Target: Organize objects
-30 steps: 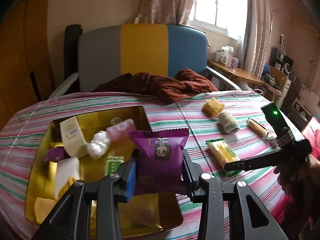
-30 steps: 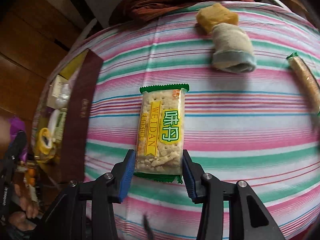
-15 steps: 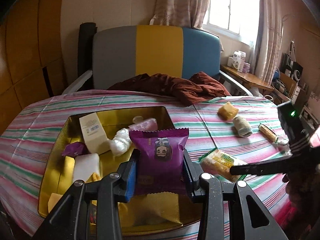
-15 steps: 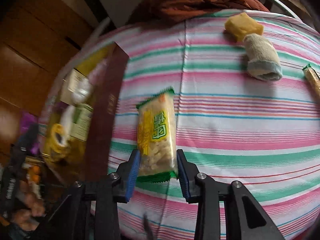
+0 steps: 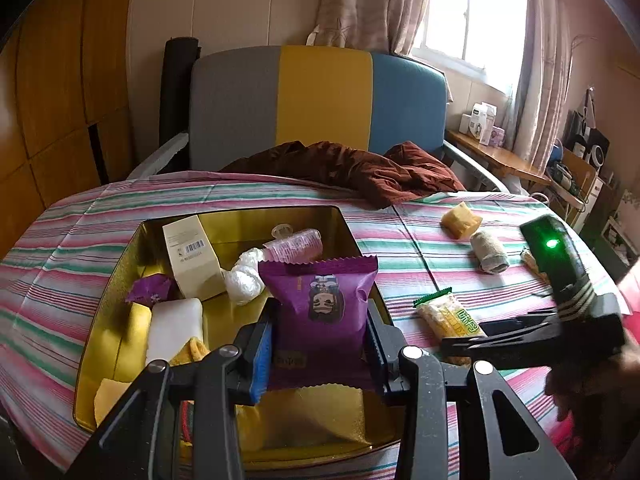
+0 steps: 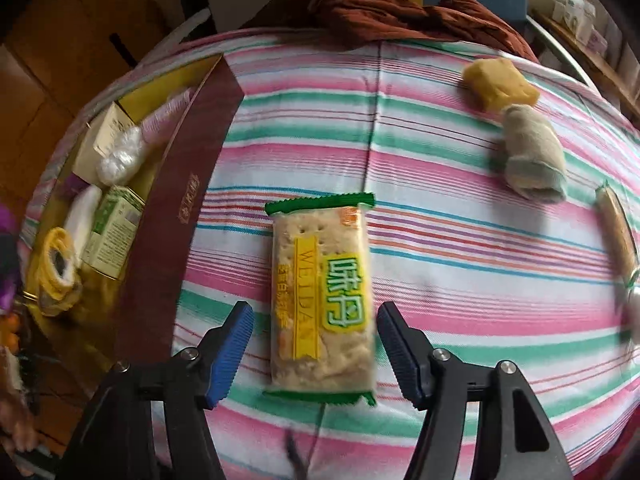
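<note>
My left gripper [image 5: 320, 320] is shut on a purple snack packet [image 5: 318, 292] and holds it upright above the near part of a gold tin [image 5: 240, 240]. A green-edged cracker pack [image 6: 322, 296] lies flat on the striped cloth just right of the tin's maroon wall [image 6: 176, 208]. My right gripper [image 6: 316, 320] points down over the pack's near half. Its jaws are opening, with the pack between them and a gap on each side. In the left wrist view the cracker pack [image 5: 448, 312] lies under the right gripper's black fingers [image 5: 500, 336].
The tin holds a cream box [image 5: 192, 256], a white bag [image 5: 244, 276], a pink bottle [image 5: 296, 244] and several other small items. To the right on the cloth lie a yellow block [image 6: 500, 84], a rolled grey sock [image 6: 532, 152] and a wrapped bar [image 6: 618, 228]. A brown cloth [image 6: 380, 12] is heaped at the back.
My right gripper carried the cracker pack left toward the tin, then its jaws parted and the pack now lies free on the cloth. The left gripper still holds the purple packet.
</note>
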Motion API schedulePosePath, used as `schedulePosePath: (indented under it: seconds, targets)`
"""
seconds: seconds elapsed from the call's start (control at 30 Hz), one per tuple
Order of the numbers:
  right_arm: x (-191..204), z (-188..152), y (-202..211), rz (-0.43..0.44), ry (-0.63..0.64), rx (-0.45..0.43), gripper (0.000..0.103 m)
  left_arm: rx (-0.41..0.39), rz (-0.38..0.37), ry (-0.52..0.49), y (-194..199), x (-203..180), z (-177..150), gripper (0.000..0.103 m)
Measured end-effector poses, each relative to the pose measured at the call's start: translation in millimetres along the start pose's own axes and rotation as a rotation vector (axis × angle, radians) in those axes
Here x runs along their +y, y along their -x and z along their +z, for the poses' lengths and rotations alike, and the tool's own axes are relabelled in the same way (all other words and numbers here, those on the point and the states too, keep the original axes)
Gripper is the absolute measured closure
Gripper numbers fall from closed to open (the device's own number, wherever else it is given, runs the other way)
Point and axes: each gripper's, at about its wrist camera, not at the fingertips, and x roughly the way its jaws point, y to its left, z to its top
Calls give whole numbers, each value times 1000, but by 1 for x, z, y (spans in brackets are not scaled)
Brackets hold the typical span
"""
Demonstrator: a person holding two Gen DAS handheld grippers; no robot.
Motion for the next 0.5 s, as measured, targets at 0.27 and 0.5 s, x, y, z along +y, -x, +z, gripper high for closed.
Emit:
schedulePosePath:
  seconds: [0.27, 0.5]
  targets:
    - [2, -8, 4, -25, 32, -49, 56, 11, 3, 2, -3, 1, -2, 63]
    - [-2, -12, 21, 85, -36, -98, 56, 19, 6, 5, -6, 4, -4, 63]
